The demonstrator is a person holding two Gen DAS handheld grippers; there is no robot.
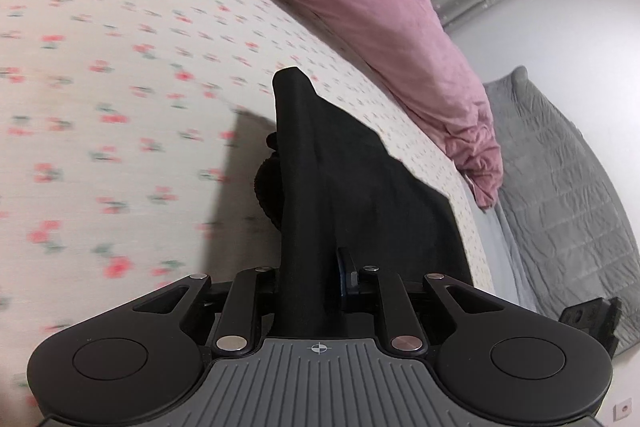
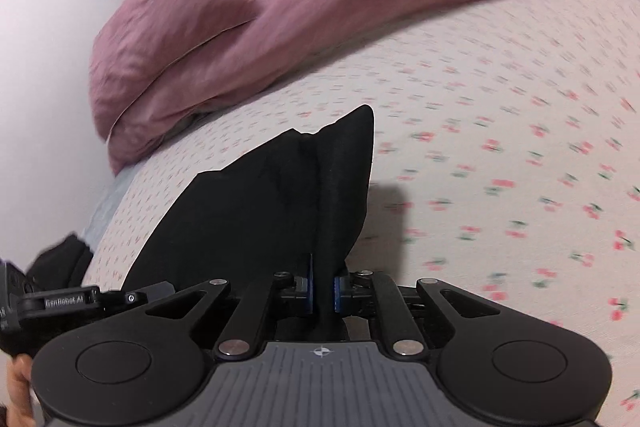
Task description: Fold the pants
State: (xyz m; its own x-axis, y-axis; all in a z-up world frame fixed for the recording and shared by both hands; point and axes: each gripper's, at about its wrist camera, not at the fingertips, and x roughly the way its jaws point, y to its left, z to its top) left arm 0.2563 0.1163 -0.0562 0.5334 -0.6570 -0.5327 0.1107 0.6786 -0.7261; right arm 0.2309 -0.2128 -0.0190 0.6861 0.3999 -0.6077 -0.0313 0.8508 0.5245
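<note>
The black pants [image 1: 320, 167] hang stretched between both grippers above the bed. My left gripper [image 1: 310, 281] is shut on one edge of the pants, the cloth bunched between its fingers. In the right wrist view the pants [image 2: 280, 195] rise as a dark fold from my right gripper [image 2: 322, 293], which is shut on another edge, blue pads pressing the cloth. The left gripper also shows at the left edge of the right wrist view [image 2: 60, 301]. The rest of the pants is hidden below the grippers.
The bed has a white sheet with small red flowers [image 1: 120, 67]. A pink duvet [image 1: 380, 7] is piled along its far side, also in the right wrist view [image 2: 280, 7]. A grey quilted blanket [image 1: 560, 167] lies beyond the bed's edge. A white wall stands behind.
</note>
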